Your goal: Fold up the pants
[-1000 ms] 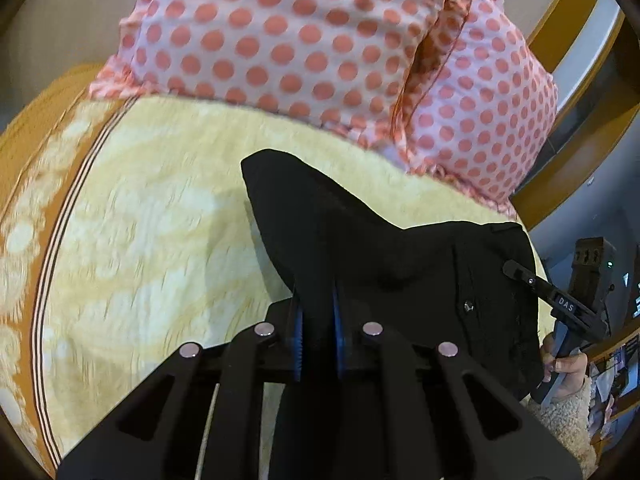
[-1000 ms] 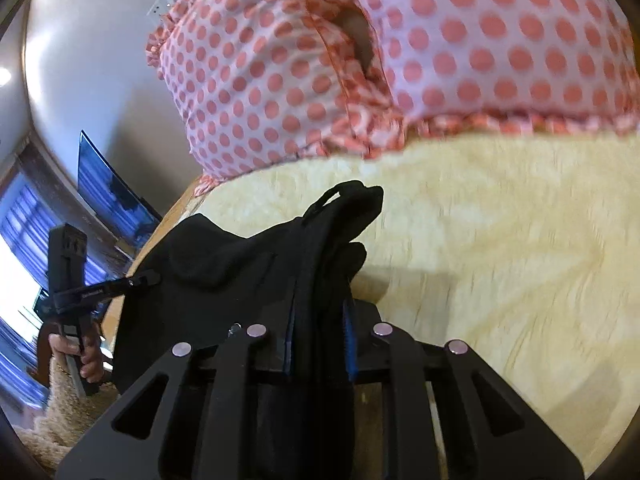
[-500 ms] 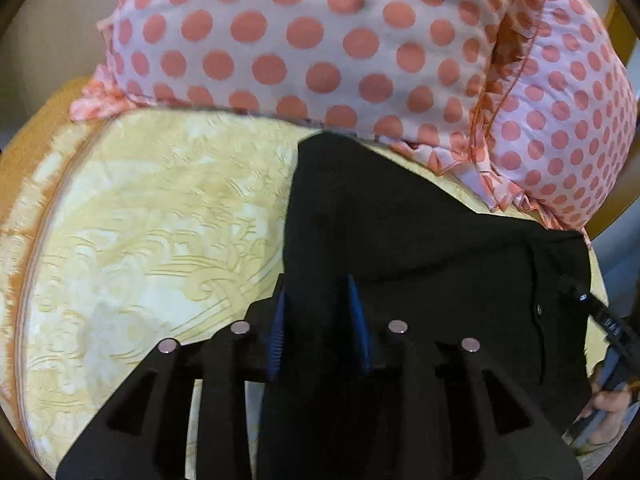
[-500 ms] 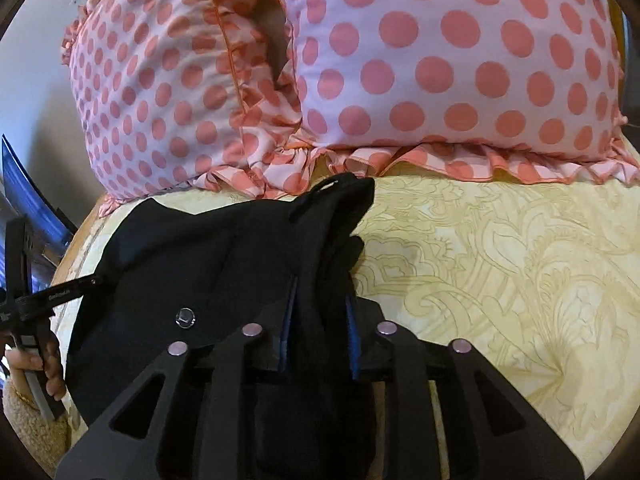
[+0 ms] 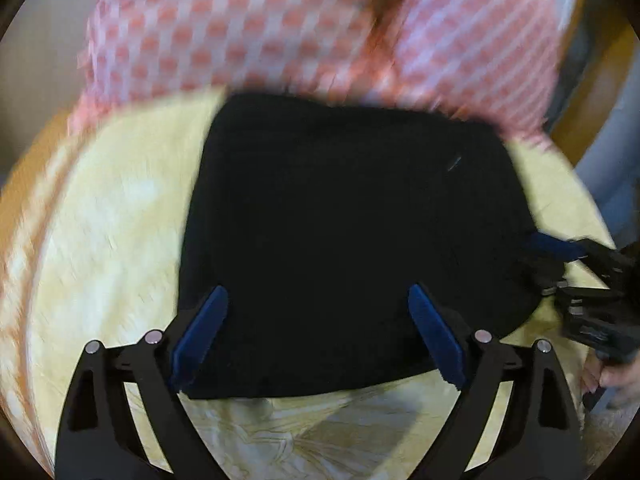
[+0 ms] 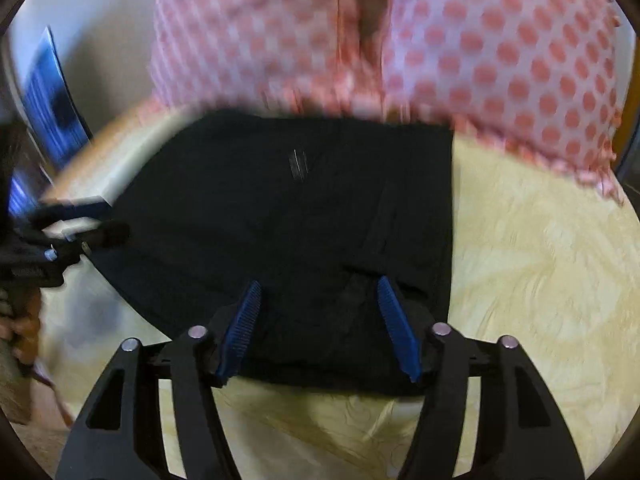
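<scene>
in the left wrist view, the black pants (image 5: pixel 352 240) are seen lying folded flat on the yellow patterned bedspread (image 5: pixel 108 248), their far edge just below the pink polka-dot pillows (image 5: pixel 280 28) at twelve o'clock. the left hand-held gripper (image 5: pixel 318 332) has just been opening; its blue pads (image 5: pixel 200 336) stand wide apart over the near edge of the pants, pressing on nothing. the right hand-held gripper (image 5: pixel 560 256) is seen blurred at three o'clock.

in the right wrist view, the pants (image 6: pixel 300 220) fill the centre. the right hand-held gripper (image 6: pixel 320 320) has just been opening too, with its pads clear of the cloth lying between them. the left hand-held gripper (image 6: pixel 76 228) shows at nine o'clock.
</scene>
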`<state>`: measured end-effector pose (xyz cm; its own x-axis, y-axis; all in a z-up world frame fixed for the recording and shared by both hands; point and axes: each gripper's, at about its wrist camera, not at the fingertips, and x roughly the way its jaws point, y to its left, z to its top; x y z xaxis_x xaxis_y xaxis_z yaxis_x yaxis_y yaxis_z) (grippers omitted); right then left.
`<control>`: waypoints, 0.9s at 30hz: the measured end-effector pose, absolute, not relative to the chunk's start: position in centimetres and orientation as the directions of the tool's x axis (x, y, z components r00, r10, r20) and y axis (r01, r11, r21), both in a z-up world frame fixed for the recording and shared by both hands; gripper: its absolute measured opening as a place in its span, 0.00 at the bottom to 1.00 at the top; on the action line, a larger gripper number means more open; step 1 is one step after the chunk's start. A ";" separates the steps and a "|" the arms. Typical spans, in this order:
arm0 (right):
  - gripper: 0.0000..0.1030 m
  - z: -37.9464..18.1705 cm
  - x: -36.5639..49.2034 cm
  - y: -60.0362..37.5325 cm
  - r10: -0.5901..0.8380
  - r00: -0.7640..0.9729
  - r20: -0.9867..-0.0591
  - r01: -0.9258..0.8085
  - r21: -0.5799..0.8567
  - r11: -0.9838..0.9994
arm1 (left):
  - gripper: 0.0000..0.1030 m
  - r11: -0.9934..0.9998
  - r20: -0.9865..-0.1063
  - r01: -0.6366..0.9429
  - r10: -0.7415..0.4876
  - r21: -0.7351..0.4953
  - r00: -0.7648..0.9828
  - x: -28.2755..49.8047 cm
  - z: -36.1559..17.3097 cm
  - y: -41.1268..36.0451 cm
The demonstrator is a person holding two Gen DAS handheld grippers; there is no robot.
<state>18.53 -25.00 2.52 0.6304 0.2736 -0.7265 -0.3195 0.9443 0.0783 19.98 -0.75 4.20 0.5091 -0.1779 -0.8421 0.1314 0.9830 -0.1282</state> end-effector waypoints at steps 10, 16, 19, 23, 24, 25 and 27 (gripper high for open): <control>0.95 3.5 8.4 -23.9 0.271 0.772 -0.575 -0.245 0.125 0.961 | 0.97 0.992 -0.732 0.088 -0.126 -0.090 0.670 10.3 5.8 -0.1; 0.99 1.3 4.9 -21.9 0.197 0.811 -0.552 -0.188 0.072 0.979 | 0.97 0.999 -0.735 0.045 -0.049 -0.026 0.676 5.6 3.2 0.5; 0.99 0.5 4.8 -21.6 0.166 0.806 -0.569 -0.166 0.051 0.985 | 0.98 0.999 -0.730 0.047 -0.023 0.013 0.683 4.6 2.5 0.3; 0.99 -0.8 4.8 -21.4 0.136 0.787 -0.601 -0.132 0.051 0.990 | 0.98 0.999 -0.721 0.043 -0.023 0.010 0.692 4.2 2.4 0.4; 0.99 -1.4 5.1 -21.3 0.125 0.774 -0.620 -0.121 0.049 0.991 | 0.98 0.999 -0.718 0.041 -0.020 0.012 0.696 4.2 2.3 0.3; 0.99 -1.6 4.8 -20.9 0.106 0.790 -0.604 -0.119 0.019 0.993 | 0.98 0.999 -0.715 0.039 -0.019 0.011 0.699 4.1 2.3 0.3; 0.99 -1.8 4.5 -21.0 0.101 0.801 -0.590 -0.101 0.033 0.994 | 0.98 0.999 -0.713 0.033 -0.014 0.012 0.701 4.0 2.2 0.3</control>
<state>4.54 -20.99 -1.80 0.8012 0.1015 -0.5898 -0.1014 0.9943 0.0333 3.99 0.33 2.25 0.7010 -0.0142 -0.7131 0.0326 0.9994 0.0121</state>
